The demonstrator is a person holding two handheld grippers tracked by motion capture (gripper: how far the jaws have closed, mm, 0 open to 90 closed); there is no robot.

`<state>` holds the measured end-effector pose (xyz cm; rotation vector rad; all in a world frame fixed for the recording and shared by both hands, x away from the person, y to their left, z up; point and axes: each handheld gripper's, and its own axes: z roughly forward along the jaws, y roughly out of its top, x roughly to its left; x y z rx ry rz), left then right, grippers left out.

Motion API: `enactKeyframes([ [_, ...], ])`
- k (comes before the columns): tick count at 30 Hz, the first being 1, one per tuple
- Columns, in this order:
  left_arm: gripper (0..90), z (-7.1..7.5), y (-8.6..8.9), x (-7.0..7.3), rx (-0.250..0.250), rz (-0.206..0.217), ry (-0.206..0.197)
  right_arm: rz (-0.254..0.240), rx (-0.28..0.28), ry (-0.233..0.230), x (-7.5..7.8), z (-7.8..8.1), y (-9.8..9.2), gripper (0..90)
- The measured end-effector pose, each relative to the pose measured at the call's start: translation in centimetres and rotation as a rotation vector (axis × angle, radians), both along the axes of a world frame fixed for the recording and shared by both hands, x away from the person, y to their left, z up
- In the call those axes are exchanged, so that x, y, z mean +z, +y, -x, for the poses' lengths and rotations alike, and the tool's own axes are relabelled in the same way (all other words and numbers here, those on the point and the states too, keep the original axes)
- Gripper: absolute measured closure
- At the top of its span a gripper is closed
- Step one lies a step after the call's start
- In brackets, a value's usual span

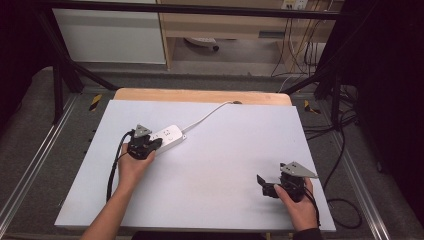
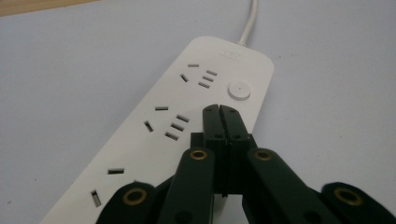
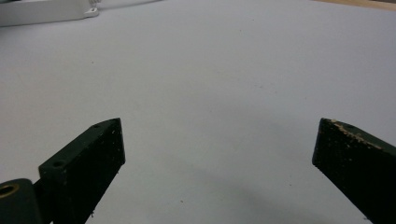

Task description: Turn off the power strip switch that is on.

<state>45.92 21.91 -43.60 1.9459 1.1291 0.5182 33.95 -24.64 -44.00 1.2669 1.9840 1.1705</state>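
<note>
A white power strip (image 1: 167, 136) lies on the white table sheet (image 1: 210, 165) left of centre, and its white cable (image 1: 207, 116) runs to the back edge. My left gripper (image 1: 156, 144) is shut with nothing between its jaws. In the left gripper view its tips (image 2: 219, 109) hover over the power strip (image 2: 187, 116), just below the round switch button (image 2: 238, 90). My right gripper (image 1: 262, 181) rests low at the front right, open, with only bare sheet between its jaws (image 3: 217, 135). The power strip's end (image 3: 46, 11) sits at the top left of the right gripper view.
A wooden table edge (image 1: 200, 95) runs behind the sheet. Black frame legs (image 1: 60, 80) stand at both back corners, and loose cables (image 1: 340, 165) lie on the floor to the right. A wooden cabinet (image 1: 220, 30) stands beyond the table.
</note>
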Motion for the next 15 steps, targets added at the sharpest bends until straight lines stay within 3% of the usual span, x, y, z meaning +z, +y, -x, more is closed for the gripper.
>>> enactKeyframes([
  [15,90.0,-0.08,0.02,0.06,0.002,0.005,0.008,0.003,0.002,0.001,-0.04,-0.05,-0.02,3.1],
])
